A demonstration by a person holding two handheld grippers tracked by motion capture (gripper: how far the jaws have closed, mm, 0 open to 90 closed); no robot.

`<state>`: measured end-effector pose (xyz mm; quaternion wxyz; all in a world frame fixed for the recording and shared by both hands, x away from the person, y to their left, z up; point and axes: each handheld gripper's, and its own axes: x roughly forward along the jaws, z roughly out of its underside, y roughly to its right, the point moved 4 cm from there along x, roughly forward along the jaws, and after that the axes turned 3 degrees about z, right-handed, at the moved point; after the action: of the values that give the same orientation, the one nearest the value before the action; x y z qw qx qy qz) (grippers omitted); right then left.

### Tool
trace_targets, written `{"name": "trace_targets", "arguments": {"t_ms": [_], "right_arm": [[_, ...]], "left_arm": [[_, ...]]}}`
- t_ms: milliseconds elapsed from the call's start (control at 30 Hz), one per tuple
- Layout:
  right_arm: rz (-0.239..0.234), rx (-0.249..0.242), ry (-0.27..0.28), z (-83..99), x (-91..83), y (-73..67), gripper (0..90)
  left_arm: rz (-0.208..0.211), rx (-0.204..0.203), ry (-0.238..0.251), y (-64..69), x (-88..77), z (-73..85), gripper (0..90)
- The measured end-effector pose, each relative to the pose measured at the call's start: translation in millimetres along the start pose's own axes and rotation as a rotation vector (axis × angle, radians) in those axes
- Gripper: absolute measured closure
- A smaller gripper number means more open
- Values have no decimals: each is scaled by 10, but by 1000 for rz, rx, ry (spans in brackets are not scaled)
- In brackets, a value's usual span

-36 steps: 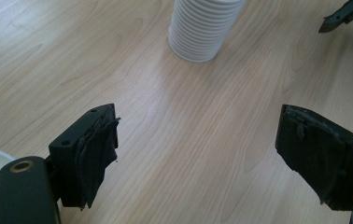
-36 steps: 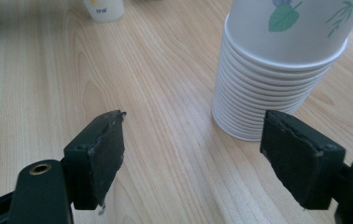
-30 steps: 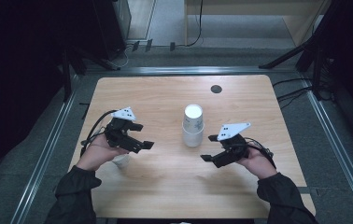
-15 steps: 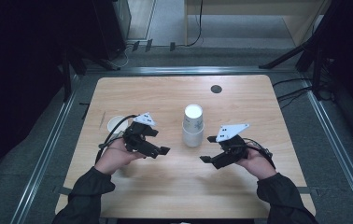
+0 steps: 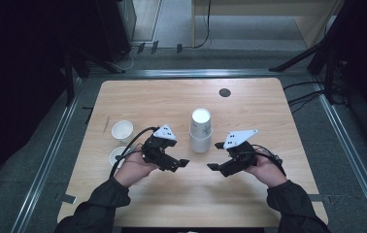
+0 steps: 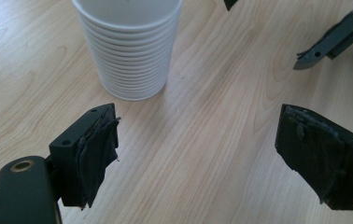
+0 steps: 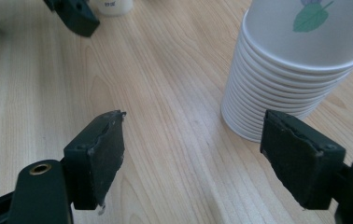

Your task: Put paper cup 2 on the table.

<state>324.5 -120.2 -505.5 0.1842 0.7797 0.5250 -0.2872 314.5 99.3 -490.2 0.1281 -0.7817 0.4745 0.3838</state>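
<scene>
A tall stack of white paper cups (image 5: 201, 130) stands upside down at the middle of the wooden table (image 5: 172, 99). In the high view my left gripper (image 5: 177, 165) is just left of and in front of the stack, open and holding nothing. My right gripper (image 5: 215, 156) is just right of the stack, also open and holding nothing. The left gripper view has the ribbed stack (image 6: 128, 46) ahead of my open left gripper (image 6: 198, 149). In the right gripper view the stack (image 7: 296, 60), printed with a green leaf, lies just beyond the right pad of my open right gripper (image 7: 193, 158).
Two single white cups (image 5: 122, 131) (image 5: 117, 155) stand at the table's left, behind my left hand. A dark round hole (image 5: 225, 92) sits near the far edge. The other gripper's jaw tip appears in each gripper view (image 6: 324, 44) (image 7: 74, 16). Metal rails border the table.
My left gripper has moved right, from the single cups at the left to beside the stack, uncovering a single cup. The right gripper has stayed in place.
</scene>
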Motion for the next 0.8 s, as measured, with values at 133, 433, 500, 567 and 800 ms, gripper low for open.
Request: {"name": "trace_targets", "arguments": {"t_ms": [133,433,500,567,800], "right_arm": [[-3,-3,-5,2,2,-11,224],[-5,-12,-10,4,10,-26,224],[-5,-15,-13,6,16,-27,224],[-7,-15,-14,6,20,-30,225],[-5,-20,-15,9,21,-30,224]], "left_arm": [[-2,3,-16,27,65,17,134],[-7,1,-37,14,125,89,136],[-28,6,-31,14,132,107,136],[-23,6,-39,10,142,120,136],[-46,24,-44,16,166,139,136]]}}
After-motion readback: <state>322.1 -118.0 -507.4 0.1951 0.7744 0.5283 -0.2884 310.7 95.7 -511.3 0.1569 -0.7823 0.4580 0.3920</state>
